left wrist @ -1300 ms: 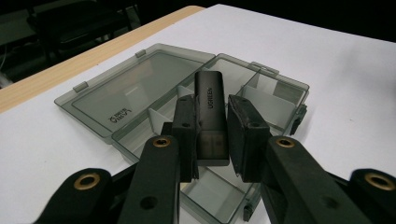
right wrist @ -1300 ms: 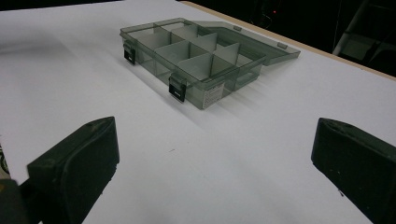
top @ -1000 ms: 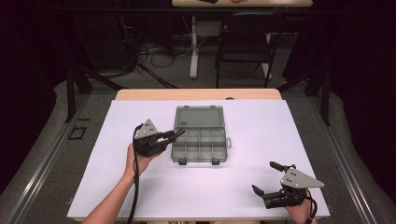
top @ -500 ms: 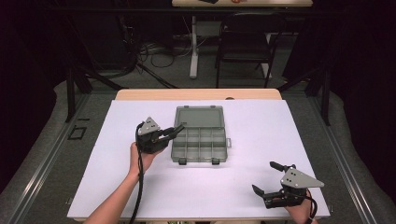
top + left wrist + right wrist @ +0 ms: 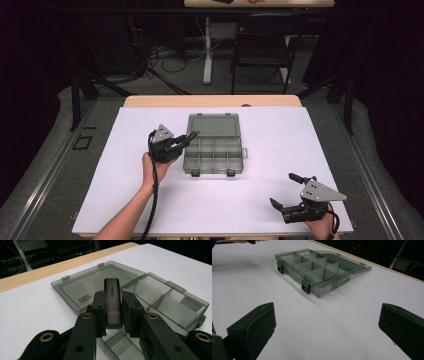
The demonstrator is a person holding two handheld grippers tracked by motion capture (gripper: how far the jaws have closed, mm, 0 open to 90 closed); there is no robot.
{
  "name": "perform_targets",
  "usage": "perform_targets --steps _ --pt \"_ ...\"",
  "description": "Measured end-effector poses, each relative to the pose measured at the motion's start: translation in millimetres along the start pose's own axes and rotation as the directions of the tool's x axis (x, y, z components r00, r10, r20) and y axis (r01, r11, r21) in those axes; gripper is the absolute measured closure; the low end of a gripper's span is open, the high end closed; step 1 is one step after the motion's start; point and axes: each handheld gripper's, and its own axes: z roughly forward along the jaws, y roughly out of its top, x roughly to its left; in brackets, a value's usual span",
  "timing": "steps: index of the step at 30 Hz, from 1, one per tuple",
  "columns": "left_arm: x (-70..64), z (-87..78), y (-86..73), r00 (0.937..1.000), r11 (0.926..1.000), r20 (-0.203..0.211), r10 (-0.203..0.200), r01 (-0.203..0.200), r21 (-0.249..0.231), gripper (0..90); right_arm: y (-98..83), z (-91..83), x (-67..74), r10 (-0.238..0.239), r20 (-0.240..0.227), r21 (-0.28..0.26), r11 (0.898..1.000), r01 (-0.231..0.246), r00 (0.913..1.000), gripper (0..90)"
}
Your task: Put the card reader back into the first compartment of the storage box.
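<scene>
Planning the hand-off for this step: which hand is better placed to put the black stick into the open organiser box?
Left. Its tongs already clamp the black stick right over the organiser box; the right tongs hang open, far off.

A lab: black curtains (image 5: 395,75), floor cables (image 5: 170,55), white-covered table (image 5: 225,200).

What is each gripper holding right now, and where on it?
The left gripper clamps a small dark rectangular plastic stick by its lower end, above the open smoky-grey plastic compartment box. The right gripper stands open over the white table, holding nothing.
</scene>
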Motion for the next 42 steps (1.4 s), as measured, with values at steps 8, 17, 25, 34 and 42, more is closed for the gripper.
perform_targets --steps 8,17,25,34,42 --pt "-0.2 6.6 -1.9 1.0000 1.0000 -0.001 0.002 -0.002 0.008 74.1 0.0 0.0 -0.1 -0.001 0.000 -0.001 1.000 0.001 1.0000 0.8" --pt "0.2 12.7 -5.0 0.9996 0.9993 -0.028 -0.001 0.002 0.036 74.1 0.0 0.2 -0.3 -0.002 -0.002 0.003 1.000 0.002 1.0000 0.8" --pt "2.5 17.9 -7.3 0.9983 0.9979 -0.053 -0.024 0.027 0.059 74.1 0.0 0.4 -0.4 0.001 -0.003 0.005 1.000 -0.001 1.0000 0.9" --pt "0.8 24.6 -8.9 0.9979 0.9969 -0.061 -0.022 0.027 0.074 74.1 0.1 0.3 -0.4 -0.002 -0.003 0.002 1.000 0.002 1.0000 0.9" --pt "2.1 28.9 -10.7 0.9975 0.9956 -0.066 -0.022 0.028 0.090 74.0 0.3 0.7 -0.2 -0.001 -0.003 0.004 1.000 0.001 1.0000 0.9"
